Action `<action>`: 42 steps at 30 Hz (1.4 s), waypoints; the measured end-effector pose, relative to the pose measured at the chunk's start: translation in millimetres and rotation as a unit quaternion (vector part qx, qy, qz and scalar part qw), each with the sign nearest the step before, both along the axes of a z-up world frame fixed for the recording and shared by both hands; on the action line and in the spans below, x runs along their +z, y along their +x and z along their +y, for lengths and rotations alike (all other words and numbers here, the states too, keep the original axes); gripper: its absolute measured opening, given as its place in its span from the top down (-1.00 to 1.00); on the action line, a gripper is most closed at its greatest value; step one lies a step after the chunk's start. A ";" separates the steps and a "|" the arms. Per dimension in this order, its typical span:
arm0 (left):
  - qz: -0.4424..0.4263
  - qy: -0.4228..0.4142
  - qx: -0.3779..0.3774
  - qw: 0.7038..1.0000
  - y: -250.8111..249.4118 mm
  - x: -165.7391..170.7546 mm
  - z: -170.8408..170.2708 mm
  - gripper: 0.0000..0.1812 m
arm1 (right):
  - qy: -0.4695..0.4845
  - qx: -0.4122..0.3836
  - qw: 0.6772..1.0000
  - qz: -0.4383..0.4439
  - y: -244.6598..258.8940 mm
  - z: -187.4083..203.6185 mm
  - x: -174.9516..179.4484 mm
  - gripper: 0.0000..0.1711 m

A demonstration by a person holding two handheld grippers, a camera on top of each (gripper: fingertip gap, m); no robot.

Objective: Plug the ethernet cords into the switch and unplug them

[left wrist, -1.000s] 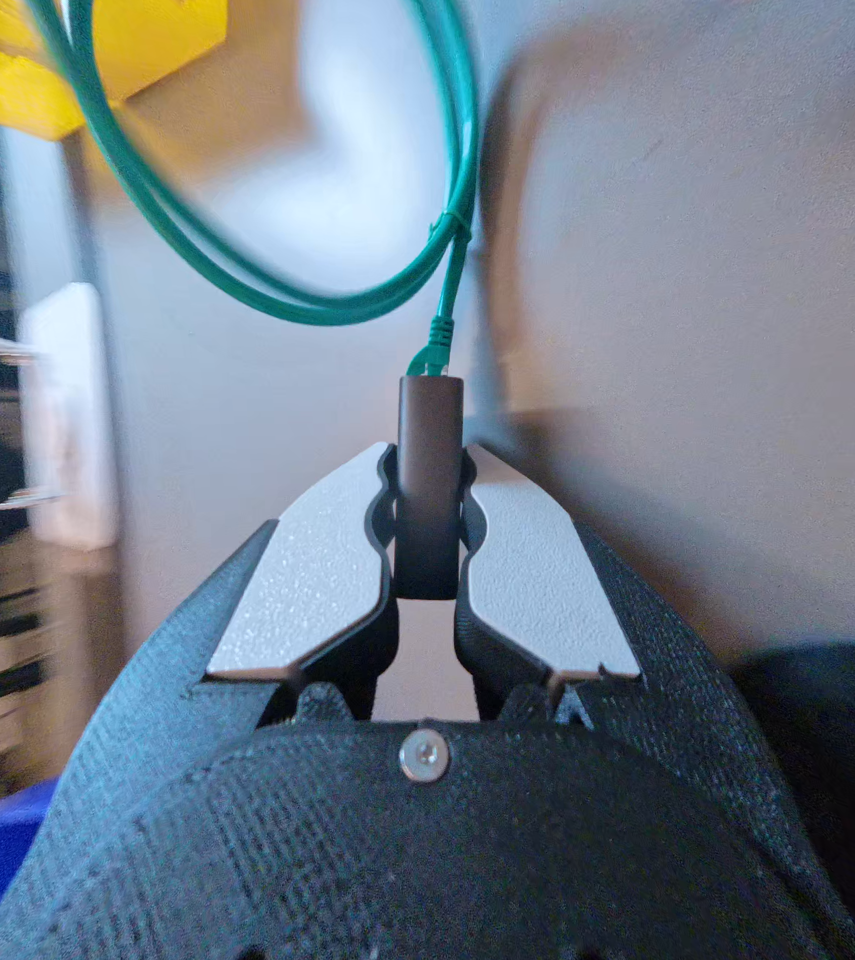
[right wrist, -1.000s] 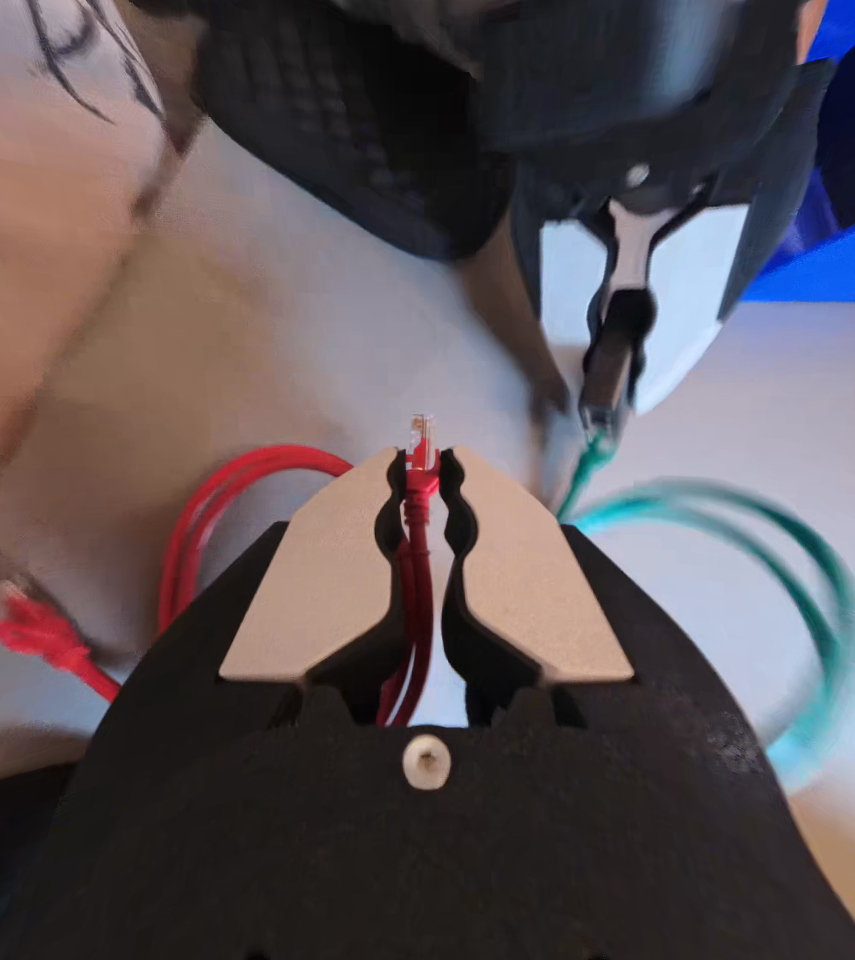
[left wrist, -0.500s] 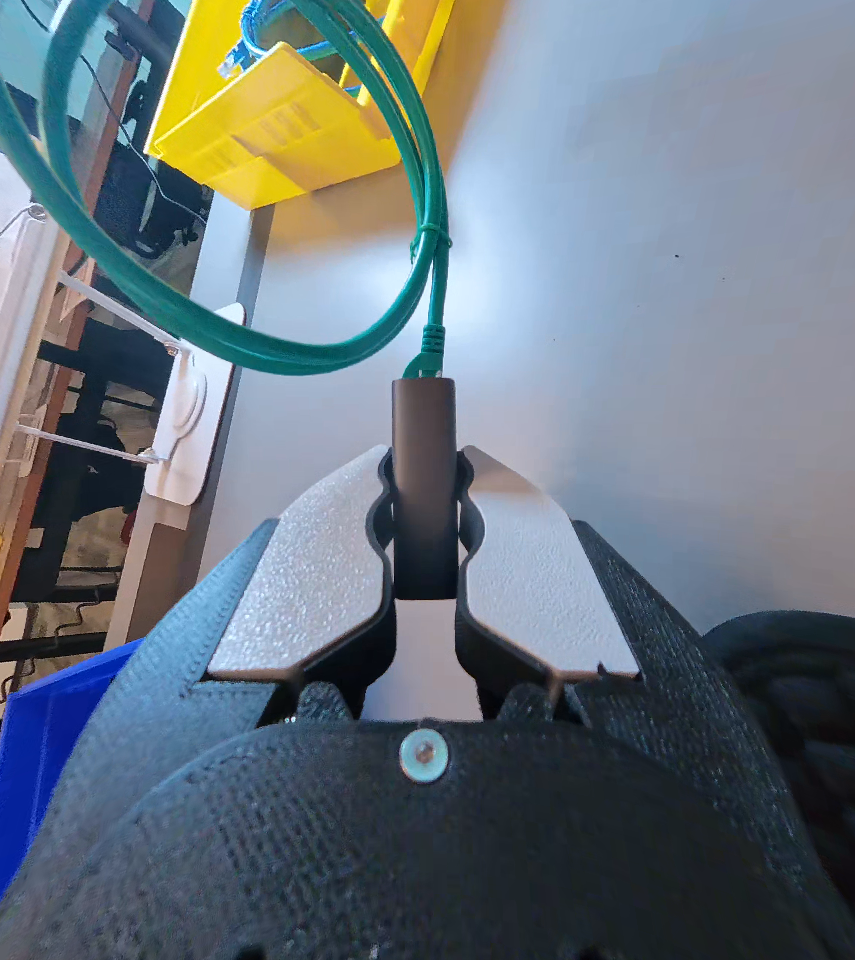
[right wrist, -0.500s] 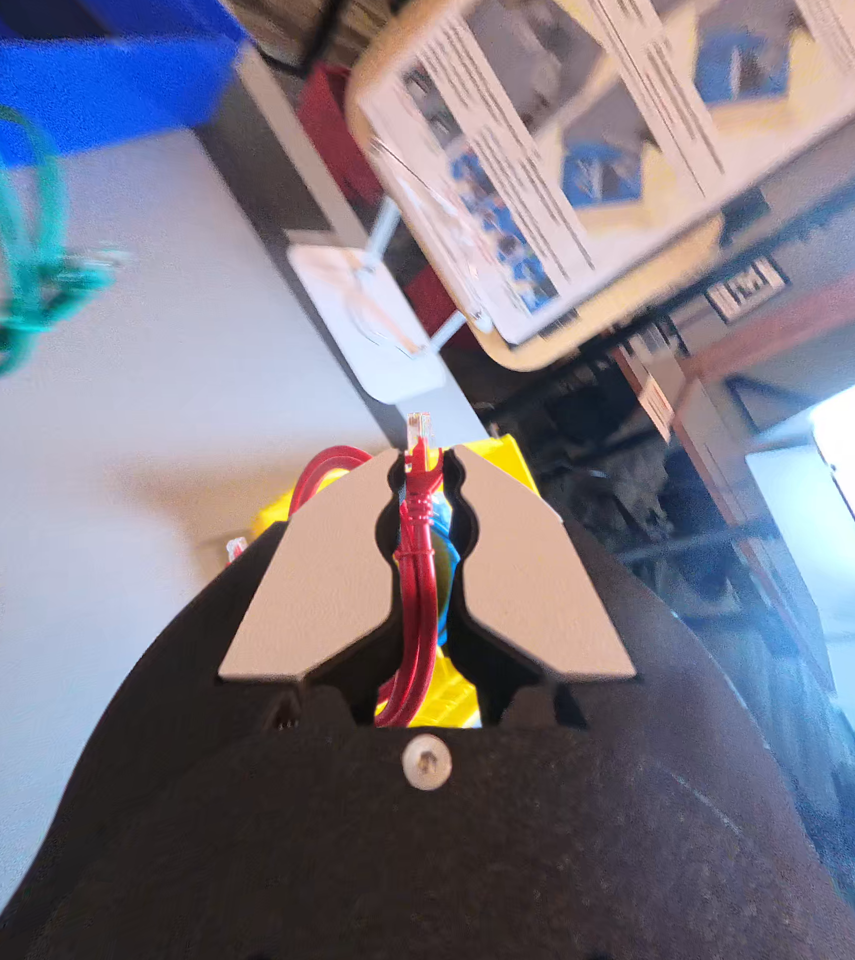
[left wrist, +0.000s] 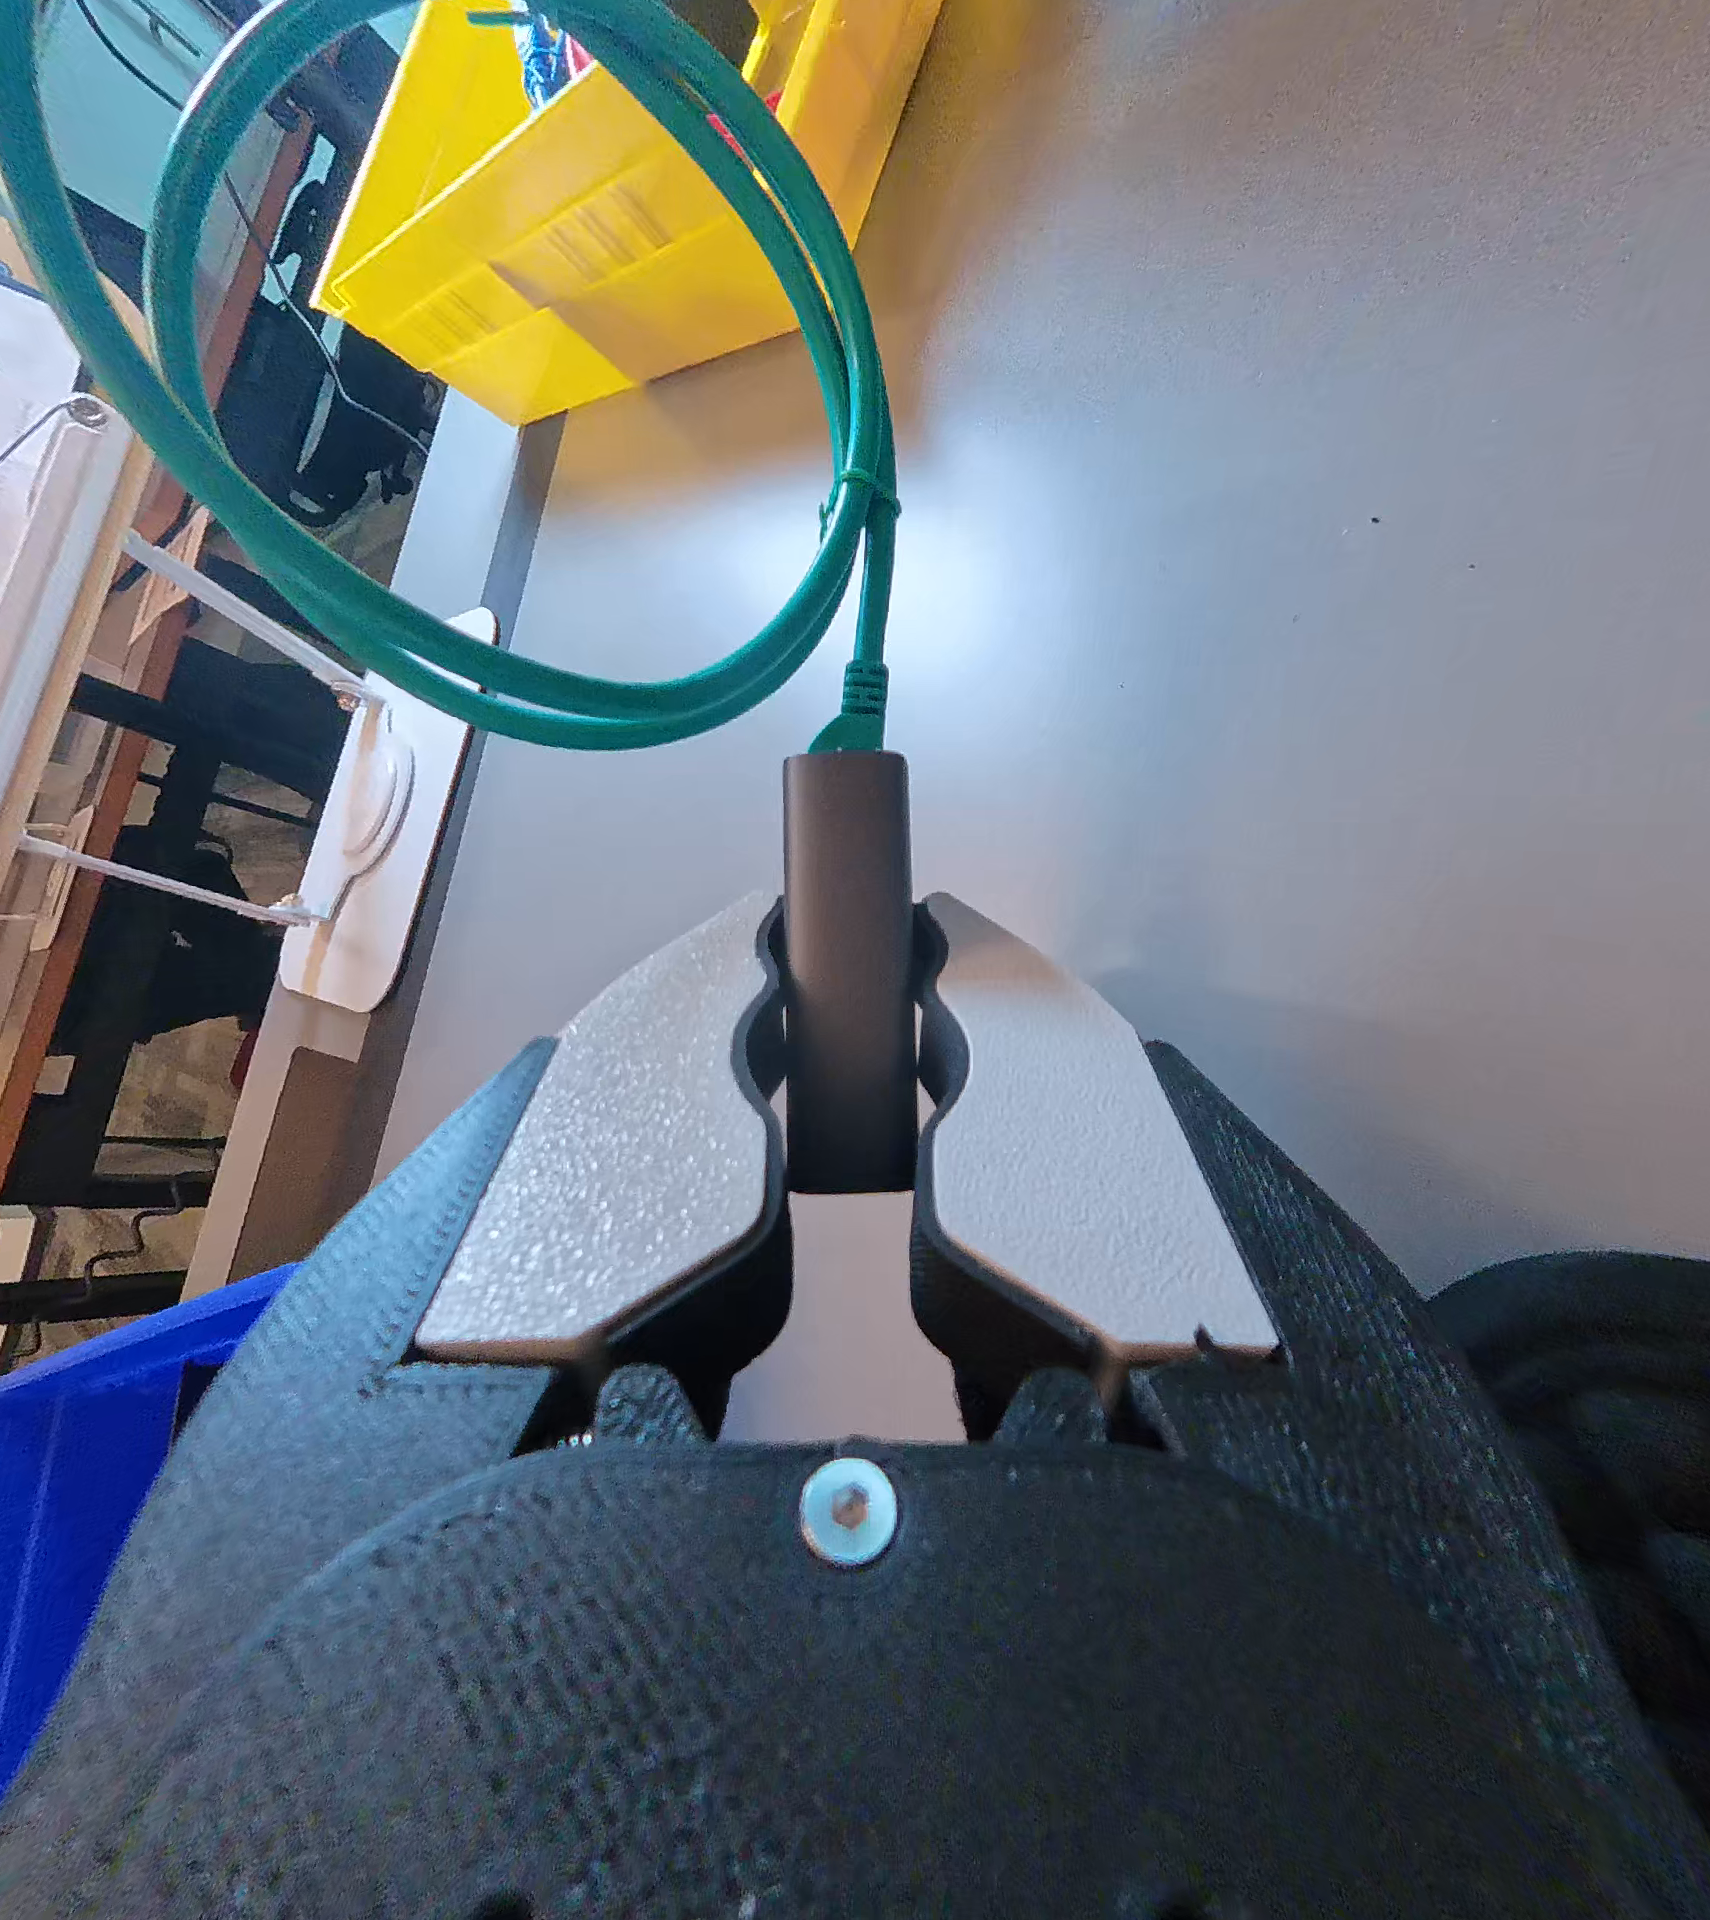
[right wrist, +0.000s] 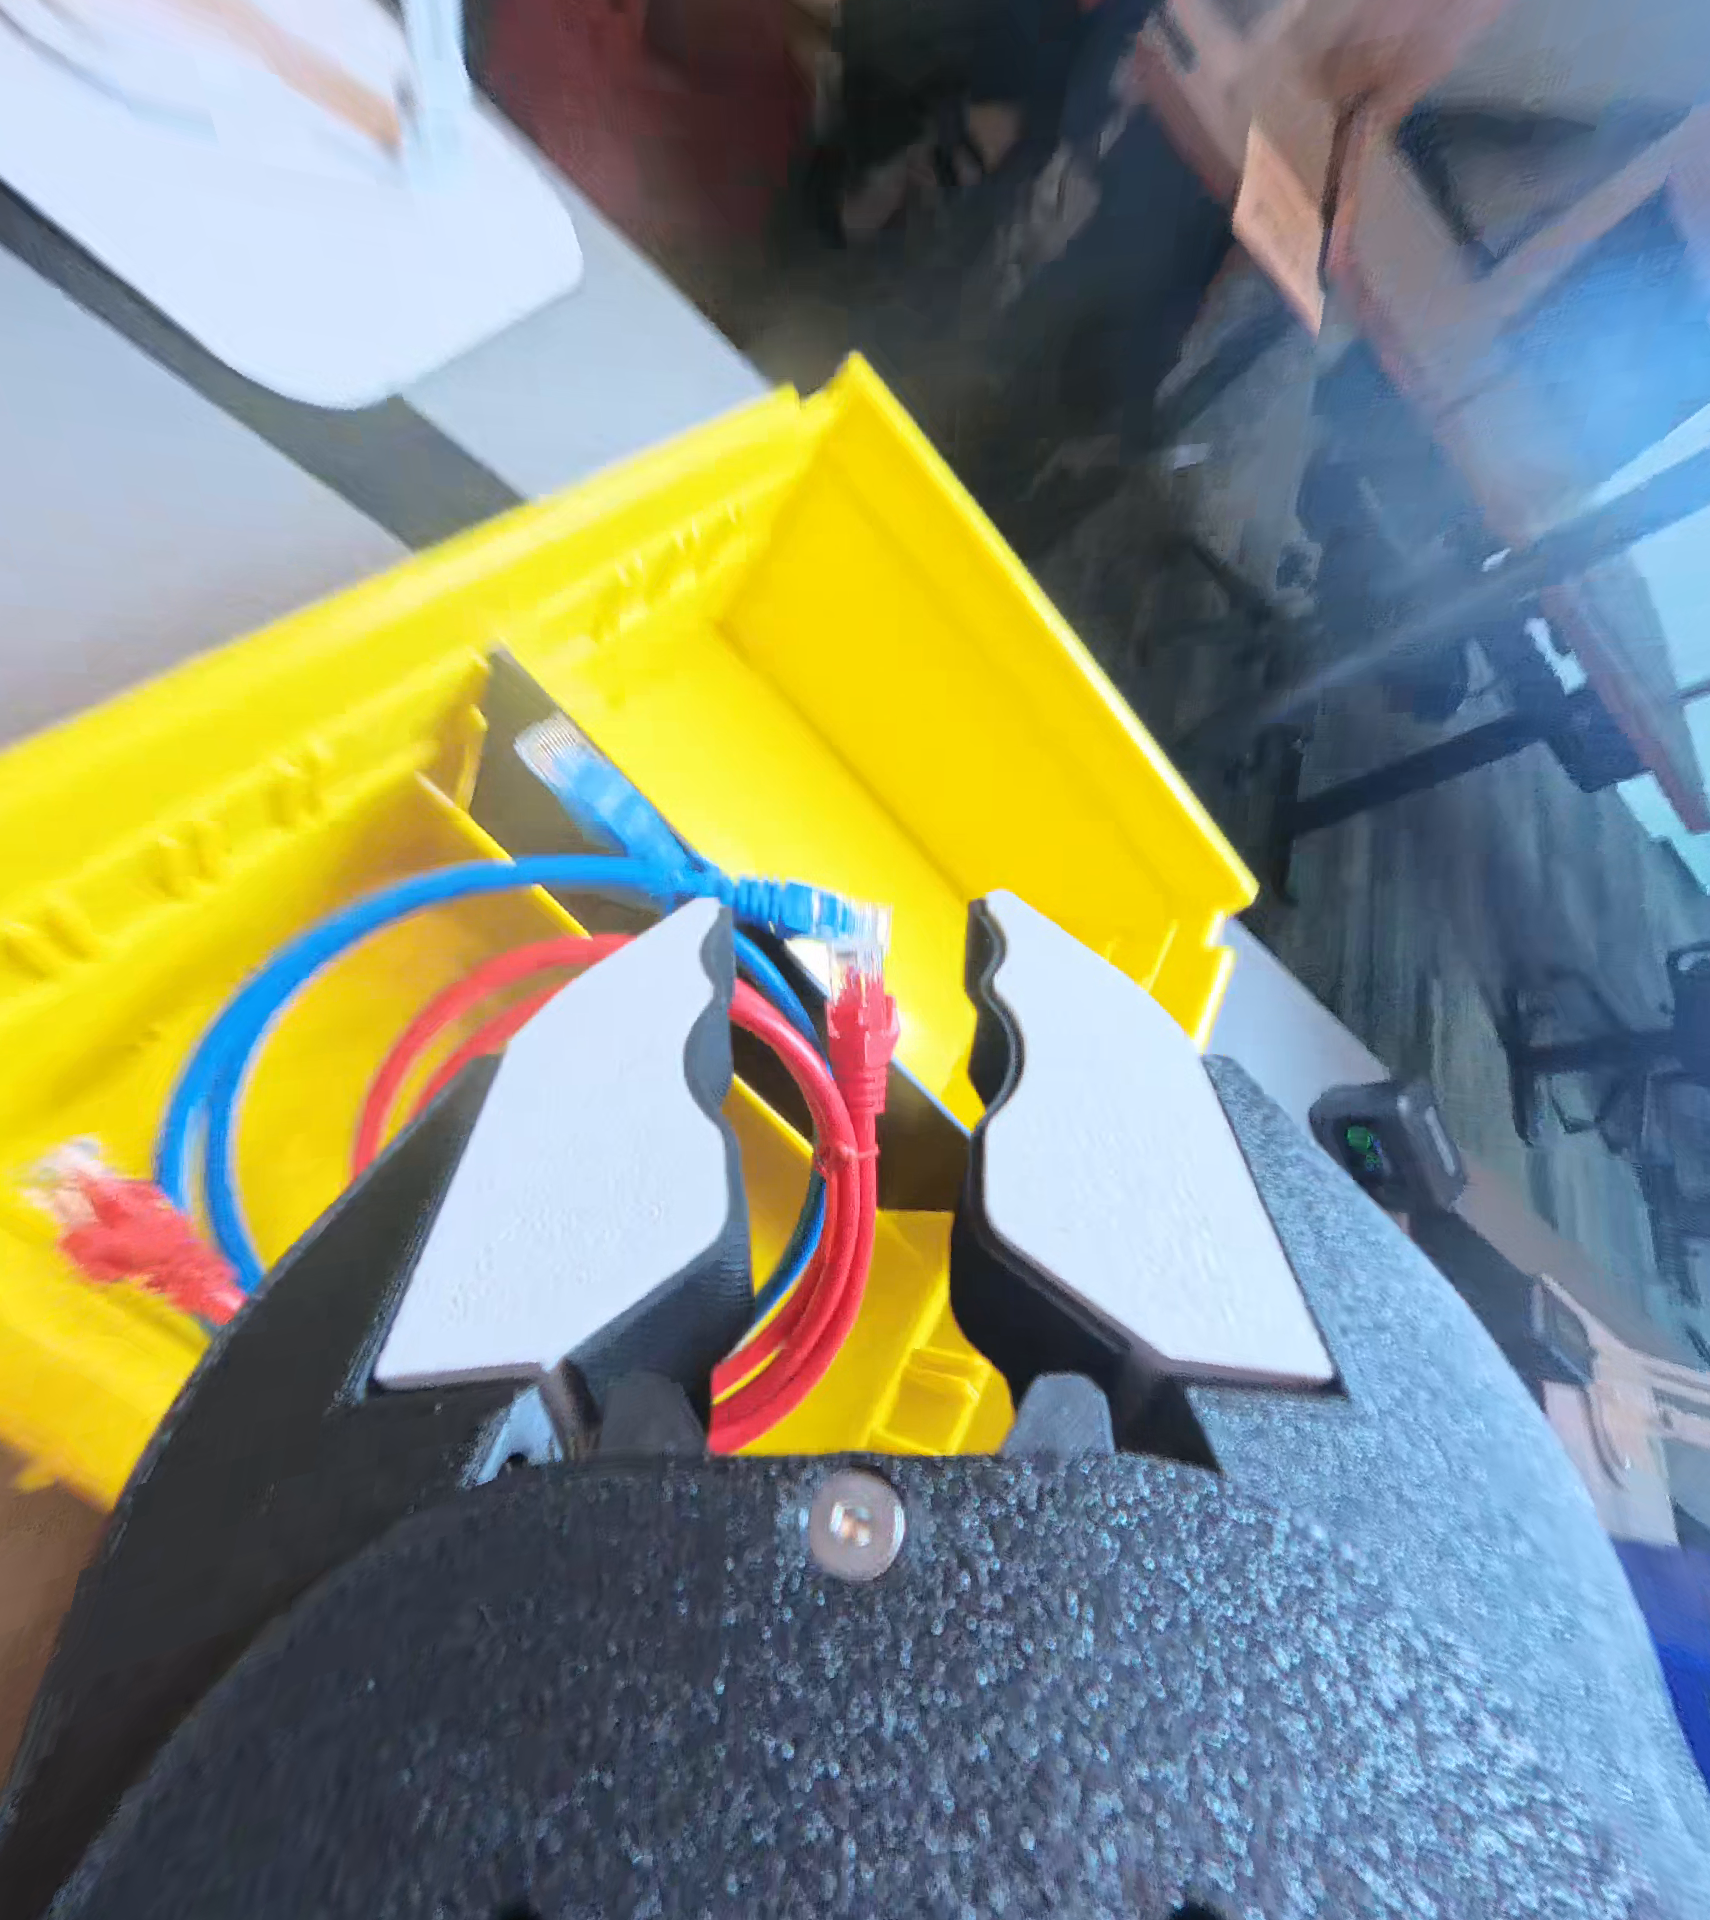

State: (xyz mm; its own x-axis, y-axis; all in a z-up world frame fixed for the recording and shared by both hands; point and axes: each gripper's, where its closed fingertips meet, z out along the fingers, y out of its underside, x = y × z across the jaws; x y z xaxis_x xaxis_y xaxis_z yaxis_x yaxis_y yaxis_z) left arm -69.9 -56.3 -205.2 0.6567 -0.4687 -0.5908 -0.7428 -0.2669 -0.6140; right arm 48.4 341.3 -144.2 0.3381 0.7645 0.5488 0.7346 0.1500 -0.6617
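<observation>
My left gripper (left wrist: 846,925) is shut on the dark switch (left wrist: 846,935), held edge-on above the grey table (left wrist: 1350,520). A green ethernet cord (left wrist: 415,634) is plugged into the switch's far end and loops up to the left. My right gripper (right wrist: 846,935) is open above the yellow bin (right wrist: 882,665). A coiled red ethernet cord (right wrist: 856,1091) lies loose between its fingers, over the bin. A blue ethernet cord (right wrist: 383,914) lies coiled in the bin.
The yellow bin (left wrist: 560,260) sits at the table's far left edge. A blue bin (left wrist: 30,1538) stands at the lower left. A white stand (left wrist: 373,831) with a printed sheet is at the left edge. Shelving and furniture lie beyond the table. My hands' fingertips stand some 40 centimetres from each other.
My right gripper swung over the yellow bin and opened, letting go of the red cord. My left gripper still holds the switch with the green cord, shifted slightly.
</observation>
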 end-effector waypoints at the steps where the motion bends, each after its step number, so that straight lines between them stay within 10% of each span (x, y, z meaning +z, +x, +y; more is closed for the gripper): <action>1: 0.000 0.001 -0.002 1.000 1.0 -0.1 0.3 0.77 | 0.002 0.020 0.999 0.026 -5.7 -12.9 14.6 0.48; 8: 0.003 0.006 -0.005 1.000 6.0 1.4 0.5 0.76 | 0.021 0.301 0.934 0.191 -27.2 -207.6 89.7 0.59; 15: 0.031 -0.008 -0.012 0.999 16.4 -4.1 1.7 0.76 | 0.009 0.496 0.868 0.019 -39.2 -390.3 -19.3 0.71; 42: 0.065 -0.001 -0.068 0.996 50.2 -12.1 -0.3 0.76 | 0.123 0.484 0.863 -0.071 -62.7 -385.7 -75.5 0.83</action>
State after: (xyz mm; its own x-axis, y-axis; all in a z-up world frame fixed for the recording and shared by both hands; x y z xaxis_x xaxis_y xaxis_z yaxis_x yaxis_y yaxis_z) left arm -19.7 -56.7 -217.3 0.5058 -0.5492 -0.6653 -0.8450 -0.1602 -0.5101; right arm -14.4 -44.4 -219.6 -0.4788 0.5055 0.7178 0.2566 0.8625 -0.4362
